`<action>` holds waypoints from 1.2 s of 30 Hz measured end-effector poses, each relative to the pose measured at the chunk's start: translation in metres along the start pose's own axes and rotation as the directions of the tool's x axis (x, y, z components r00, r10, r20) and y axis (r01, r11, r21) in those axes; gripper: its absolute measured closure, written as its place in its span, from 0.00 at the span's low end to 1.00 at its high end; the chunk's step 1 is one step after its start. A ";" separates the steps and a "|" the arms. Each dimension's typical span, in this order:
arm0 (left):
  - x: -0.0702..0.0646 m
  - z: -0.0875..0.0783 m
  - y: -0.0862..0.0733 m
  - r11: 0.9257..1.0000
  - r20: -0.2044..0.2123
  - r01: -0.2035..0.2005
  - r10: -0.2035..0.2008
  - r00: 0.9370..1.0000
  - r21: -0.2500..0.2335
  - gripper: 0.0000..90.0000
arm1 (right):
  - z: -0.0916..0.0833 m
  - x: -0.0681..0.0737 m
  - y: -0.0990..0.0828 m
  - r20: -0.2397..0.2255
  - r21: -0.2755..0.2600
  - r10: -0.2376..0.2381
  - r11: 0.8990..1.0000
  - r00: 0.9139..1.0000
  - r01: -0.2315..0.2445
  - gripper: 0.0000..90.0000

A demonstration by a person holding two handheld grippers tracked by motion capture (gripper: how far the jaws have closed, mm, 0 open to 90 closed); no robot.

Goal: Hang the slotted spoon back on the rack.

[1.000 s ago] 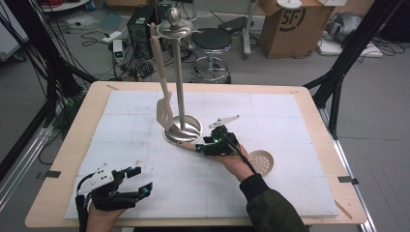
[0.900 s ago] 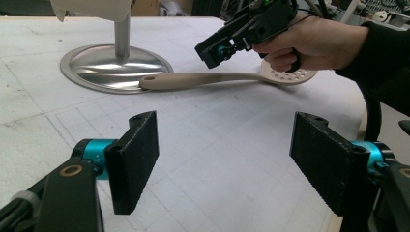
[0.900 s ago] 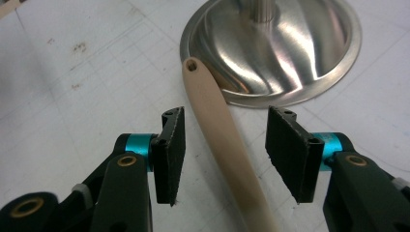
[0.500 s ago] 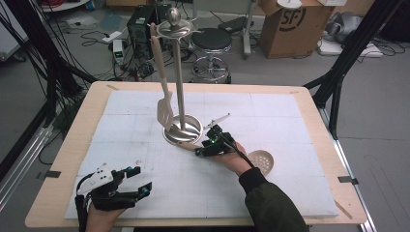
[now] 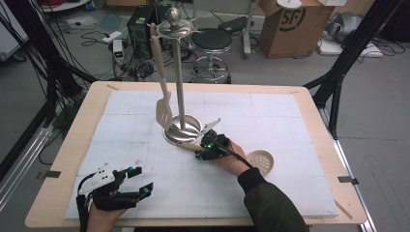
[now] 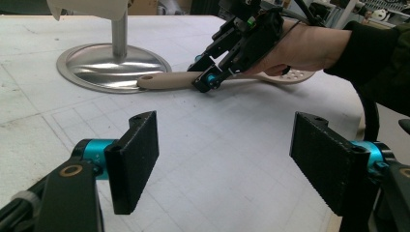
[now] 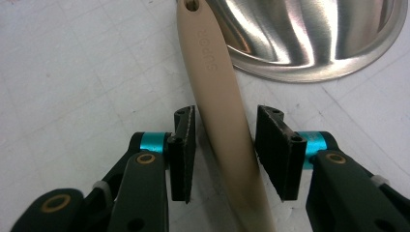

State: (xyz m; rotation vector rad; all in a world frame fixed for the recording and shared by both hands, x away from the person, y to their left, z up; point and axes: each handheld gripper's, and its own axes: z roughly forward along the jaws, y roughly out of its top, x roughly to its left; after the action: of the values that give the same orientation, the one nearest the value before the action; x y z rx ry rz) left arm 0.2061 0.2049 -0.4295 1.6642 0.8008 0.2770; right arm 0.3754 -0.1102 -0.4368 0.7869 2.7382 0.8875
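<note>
A beige skimmer lies flat on the white mat, its round perforated head to the right and its handle reaching up to the rim of the steel utensil stand's base. My right gripper straddles that handle. Its jaws have just been closing, and in the right gripper view a thin gap still shows on each side of the handle. A beige slotted spatula hangs from the stand's top. My left gripper rests near the front left, open with nothing between its pads.
The stand's tall pole rises mid-table just behind the right hand. The white mat covers most of the wooden table. Beyond the far edge are a stool, a computer tower and a cardboard box.
My right gripper has shifted slightly left and down along the skimmer handle, and its jaws have narrowed around it. The left gripper has stayed put.
</note>
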 end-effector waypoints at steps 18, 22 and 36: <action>0.000 -0.001 0.000 1.000 -0.001 0.001 -0.001 1.000 -0.005 0.29 | 0.006 0.013 0.035 0.006 0.250 -0.170 0.954 0.985 0.163 0.77; 0.000 0.000 0.000 1.000 -0.001 0.001 -0.001 1.000 -0.001 0.29 | 0.009 0.015 0.043 0.001 0.311 -0.194 0.933 0.981 0.184 0.77; 0.001 -0.003 0.000 1.000 0.000 0.007 -0.007 1.000 -0.009 0.29 | 0.007 0.015 0.040 -0.002 0.284 -0.218 0.936 0.976 0.210 0.79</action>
State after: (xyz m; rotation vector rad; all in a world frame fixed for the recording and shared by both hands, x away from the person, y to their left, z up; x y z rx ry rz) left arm 0.2051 0.2074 -0.4292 1.6531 0.8040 0.2753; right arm 0.3823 -0.0715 -0.4190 0.5206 2.8897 0.4435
